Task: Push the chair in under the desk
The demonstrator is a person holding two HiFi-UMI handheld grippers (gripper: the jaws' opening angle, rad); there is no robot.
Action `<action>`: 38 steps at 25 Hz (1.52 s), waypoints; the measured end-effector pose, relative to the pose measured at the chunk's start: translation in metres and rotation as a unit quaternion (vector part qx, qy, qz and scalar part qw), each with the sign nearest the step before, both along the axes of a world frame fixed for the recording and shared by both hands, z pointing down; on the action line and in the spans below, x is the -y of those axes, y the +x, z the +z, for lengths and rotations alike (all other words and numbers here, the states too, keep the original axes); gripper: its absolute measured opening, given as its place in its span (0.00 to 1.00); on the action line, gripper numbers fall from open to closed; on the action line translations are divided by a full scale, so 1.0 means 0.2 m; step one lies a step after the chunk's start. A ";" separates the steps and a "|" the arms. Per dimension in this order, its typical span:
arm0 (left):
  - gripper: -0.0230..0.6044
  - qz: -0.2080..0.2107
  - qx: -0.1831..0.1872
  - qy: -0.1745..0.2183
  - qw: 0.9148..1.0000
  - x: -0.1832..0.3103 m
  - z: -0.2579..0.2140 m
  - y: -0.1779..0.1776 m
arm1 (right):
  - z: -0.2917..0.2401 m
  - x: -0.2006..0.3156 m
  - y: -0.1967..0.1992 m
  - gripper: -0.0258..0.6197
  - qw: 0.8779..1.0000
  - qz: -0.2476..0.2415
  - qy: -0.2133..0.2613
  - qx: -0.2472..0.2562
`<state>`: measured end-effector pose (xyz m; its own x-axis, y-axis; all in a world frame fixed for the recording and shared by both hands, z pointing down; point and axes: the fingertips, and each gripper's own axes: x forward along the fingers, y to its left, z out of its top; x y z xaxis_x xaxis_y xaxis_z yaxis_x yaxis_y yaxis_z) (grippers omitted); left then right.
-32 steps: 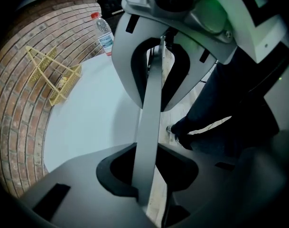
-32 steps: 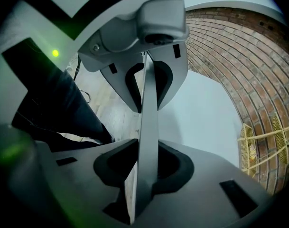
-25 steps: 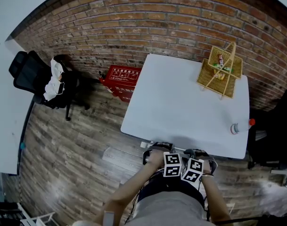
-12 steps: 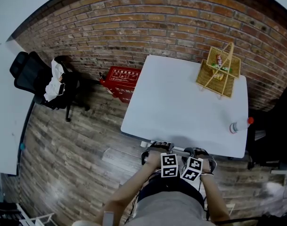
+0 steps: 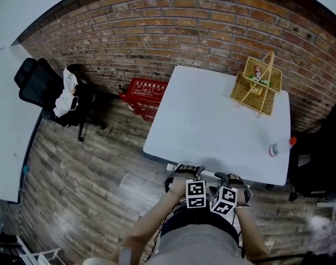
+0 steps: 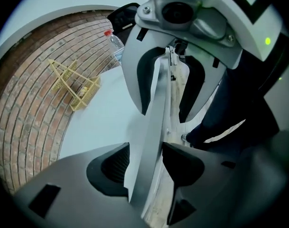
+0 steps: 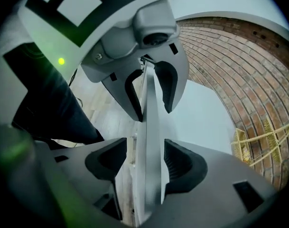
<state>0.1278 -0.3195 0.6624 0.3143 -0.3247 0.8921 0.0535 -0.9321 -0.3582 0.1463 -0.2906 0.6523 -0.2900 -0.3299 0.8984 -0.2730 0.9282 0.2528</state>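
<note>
Both grippers sit side by side at the near edge of the white desk [image 5: 212, 120]. My left gripper [image 5: 181, 174] and right gripper [image 5: 232, 180] each straddle that edge. In the left gripper view the grey desk edge [image 6: 151, 127] runs between the jaws of the left gripper [image 6: 146, 160]. The right gripper view shows the same edge [image 7: 146, 141] between the jaws of the right gripper [image 7: 146, 161]. Both pairs of jaws have just been opening and stand open, pads slightly off the edge. A black office chair [image 5: 43, 90] with a white cloth [image 5: 65, 93] on it stands far left by the brick wall.
A wicker basket [image 5: 259, 81] and a plastic bottle [image 5: 281, 146] stand on the desk's right side. A red box [image 5: 144, 93] lies on the wood floor by the wall. Another dark chair [image 5: 322, 159] is at the right. A second white table [image 5: 5, 120] fills the left edge.
Both grippers stay at the desk's near edge; their marker cubes have shifted slightly towards me. Chair, basket and bottle have not moved.
</note>
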 end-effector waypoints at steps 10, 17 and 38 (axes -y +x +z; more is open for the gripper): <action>0.39 -0.053 -0.073 -0.003 0.996 -0.01 -0.23 -0.03 | -0.30 0.10 -0.07 0.42 0.987 0.070 0.059 0.131; 0.19 -0.139 -0.255 0.028 0.957 0.10 -0.64 -0.03 | -0.60 0.21 0.02 0.14 0.934 0.191 0.149 0.264; 0.06 -0.324 -0.479 0.023 0.815 0.17 -0.92 -0.13 | -0.82 0.21 0.24 0.07 0.799 0.411 0.210 0.386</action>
